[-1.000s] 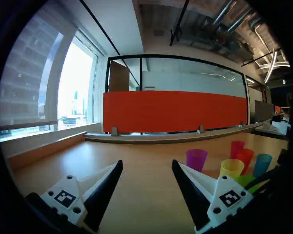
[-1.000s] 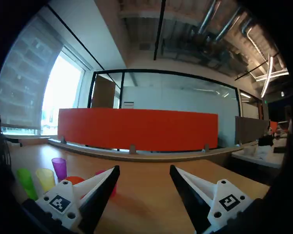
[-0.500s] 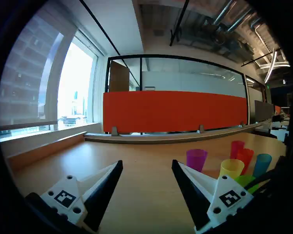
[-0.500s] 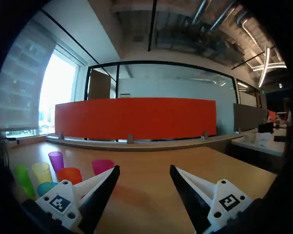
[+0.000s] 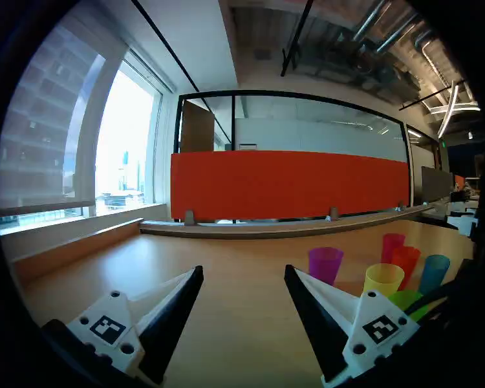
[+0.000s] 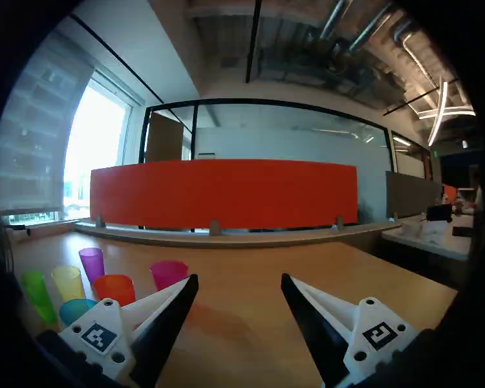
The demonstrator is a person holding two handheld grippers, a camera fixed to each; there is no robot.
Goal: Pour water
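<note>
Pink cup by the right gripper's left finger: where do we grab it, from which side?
Probably the side wall of the pink cup, just below the rim, with the open right gripper coming in level from its right, away from the orange cup at its left. It stands upright and widens upward, so the fingers should seat under the wider top.

Left gripper [image 5: 244, 275], right gripper [image 6: 239, 281]: jaws apart (holding nothing).

Left hand-held gripper [image 5: 242, 268], right hand-held gripper [image 6: 238, 278], white fingers [image 5: 346, 310], black inner faces, square markers [image 5: 379, 328], seemingly screws
</note>
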